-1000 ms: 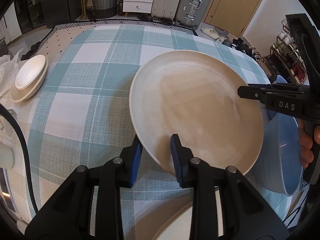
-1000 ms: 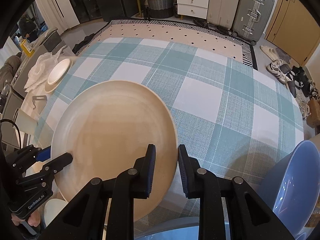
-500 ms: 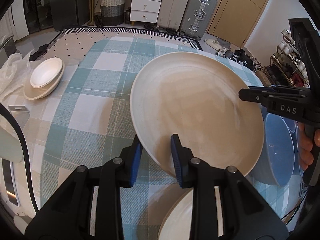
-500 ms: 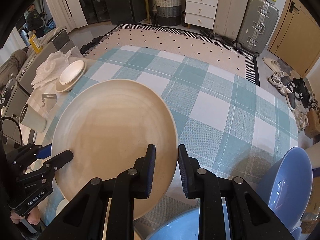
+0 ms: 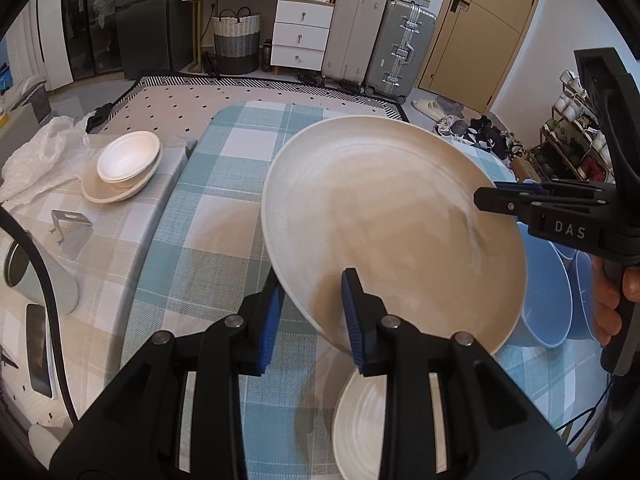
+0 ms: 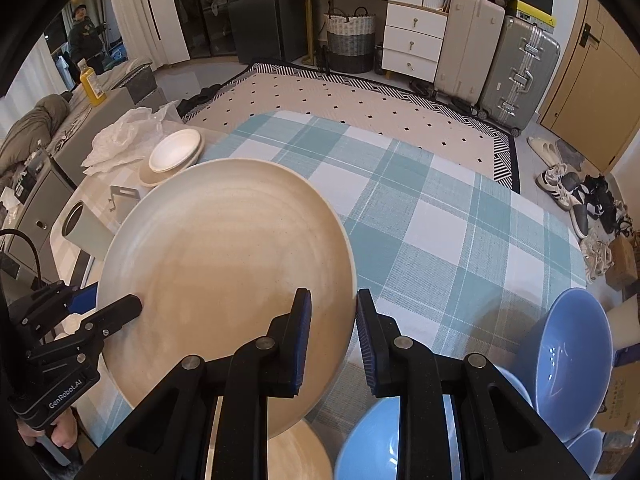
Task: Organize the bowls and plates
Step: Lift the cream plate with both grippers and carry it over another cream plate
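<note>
Your left gripper and right gripper each clenched on opposite rims of the plate, plate tilted above the cloth, open room ahead, bowls near right, plate higher than 1 second ago

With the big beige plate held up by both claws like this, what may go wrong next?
1. The large plate is held only at its rim, by the left claw and the right claw. If either hand pulls away, it may slip and fall.
2. It hangs tilted above another beige plate and beside the blue bowls. A drop or careless lowering may chip them.
</note>
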Motion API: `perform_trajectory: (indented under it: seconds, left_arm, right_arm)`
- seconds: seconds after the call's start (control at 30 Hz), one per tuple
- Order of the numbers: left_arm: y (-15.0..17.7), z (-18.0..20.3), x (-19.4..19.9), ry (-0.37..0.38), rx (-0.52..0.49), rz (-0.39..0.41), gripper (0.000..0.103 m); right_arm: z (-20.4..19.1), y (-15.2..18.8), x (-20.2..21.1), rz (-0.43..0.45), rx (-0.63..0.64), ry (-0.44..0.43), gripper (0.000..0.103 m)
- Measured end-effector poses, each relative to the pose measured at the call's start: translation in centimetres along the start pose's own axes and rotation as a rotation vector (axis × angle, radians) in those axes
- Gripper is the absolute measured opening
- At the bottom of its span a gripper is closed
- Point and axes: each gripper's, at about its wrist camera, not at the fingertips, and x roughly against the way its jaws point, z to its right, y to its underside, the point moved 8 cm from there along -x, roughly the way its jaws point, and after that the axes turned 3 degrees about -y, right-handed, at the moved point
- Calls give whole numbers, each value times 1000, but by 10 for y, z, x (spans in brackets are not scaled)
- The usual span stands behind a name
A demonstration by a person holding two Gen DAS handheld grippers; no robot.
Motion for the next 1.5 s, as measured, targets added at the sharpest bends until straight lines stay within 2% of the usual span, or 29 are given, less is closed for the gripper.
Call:
perform_trajectory:
  seconds: [0.3, 0.87, 1.5]
  left_arm:
    - [23, -4, 44, -25, -4, 37, 26]
    - [57, 4, 108, -22, -21, 84, 26]
    - [102, 9, 125, -14, -43, 74, 26]
  right_arm:
    - [-23, 19, 19, 27, 10, -4, 23]
    - [-45, 48, 51, 64, 12, 2, 23]
    - [-61, 105, 64, 66, 4, 3, 23]
